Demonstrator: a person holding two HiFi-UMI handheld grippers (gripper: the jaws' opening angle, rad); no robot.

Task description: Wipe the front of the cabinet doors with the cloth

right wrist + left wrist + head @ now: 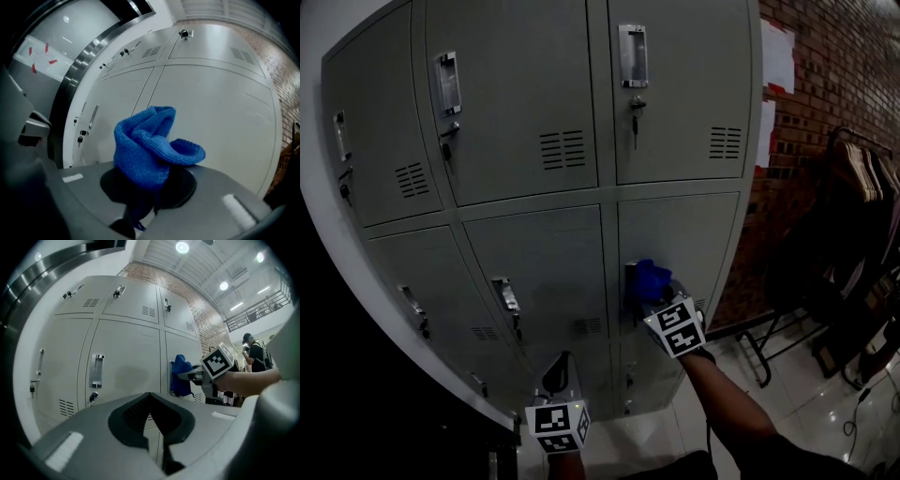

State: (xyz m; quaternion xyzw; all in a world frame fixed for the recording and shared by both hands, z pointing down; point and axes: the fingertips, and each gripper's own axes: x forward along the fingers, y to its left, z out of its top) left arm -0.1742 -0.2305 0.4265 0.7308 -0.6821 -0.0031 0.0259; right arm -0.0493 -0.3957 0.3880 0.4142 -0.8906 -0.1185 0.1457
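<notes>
A grey metal locker cabinet (544,141) with two rows of doors fills the head view. My right gripper (661,298) is shut on a blue knitted cloth (646,279), which rests against the left side of the lower right door (694,244) near its handle. In the right gripper view the cloth (149,149) bunches up out of the shut jaws in front of that door (225,112). My left gripper (558,373) hangs lower, below the lower middle door (553,272), shut with nothing in it. The left gripper view shows its jaws together (151,414), and the cloth (181,376) farther right.
Each door has a recessed handle (633,54) with a key (634,122) and vent slots (562,148). A brick wall (825,84) stands to the right with a clothes rack (862,178). Glossy floor tiles (797,394) lie below. A person (257,356) stands far off.
</notes>
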